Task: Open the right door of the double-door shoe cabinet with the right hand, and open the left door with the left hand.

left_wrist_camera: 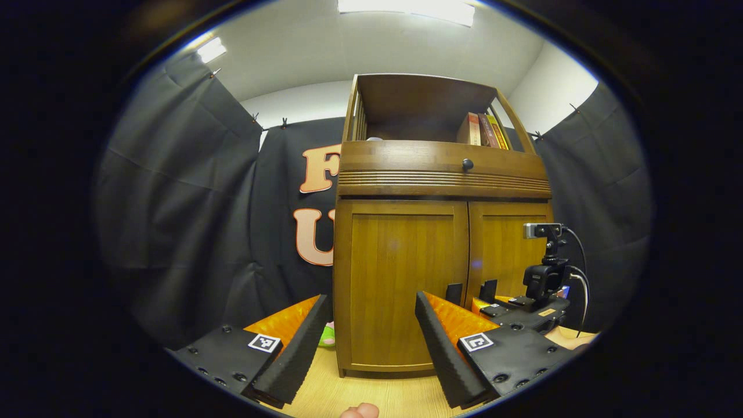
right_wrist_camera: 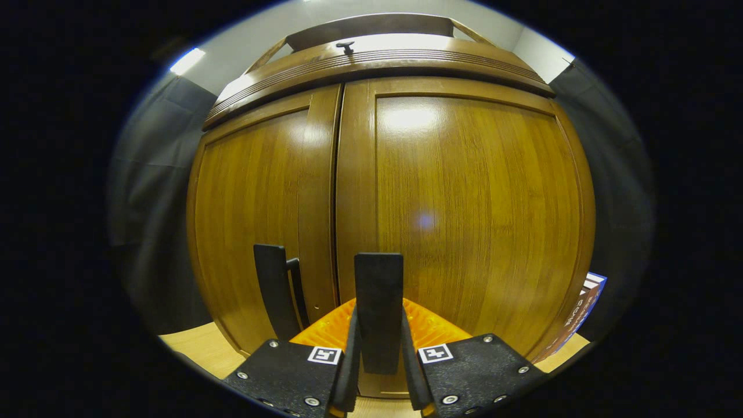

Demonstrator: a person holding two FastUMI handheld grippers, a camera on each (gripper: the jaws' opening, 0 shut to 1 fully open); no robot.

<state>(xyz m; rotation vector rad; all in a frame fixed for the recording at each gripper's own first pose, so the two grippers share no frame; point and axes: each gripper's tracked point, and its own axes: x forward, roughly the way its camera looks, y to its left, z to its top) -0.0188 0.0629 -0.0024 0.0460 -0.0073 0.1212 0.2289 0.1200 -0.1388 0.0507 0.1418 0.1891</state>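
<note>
A wooden shoe cabinet (left_wrist_camera: 441, 232) stands on a pale desk (left_wrist_camera: 383, 395), both doors shut. The right tool (right_wrist_camera: 378, 348) is right up against the cabinet front, its two fingers closed on the dark upright handle (right_wrist_camera: 378, 302) of the right door (right_wrist_camera: 470, 215). The left door's handle (right_wrist_camera: 273, 296) stands just across the centre seam, untouched. The left tool (left_wrist_camera: 368, 342) hangs back in front of the left door (left_wrist_camera: 400, 284), fingers spread wide and holding nothing.

The step in hand appears to be opening the right door. Next, the right tool likely pulls back in an arc about that door's outer hinge edge, keeping its grip.
</note>
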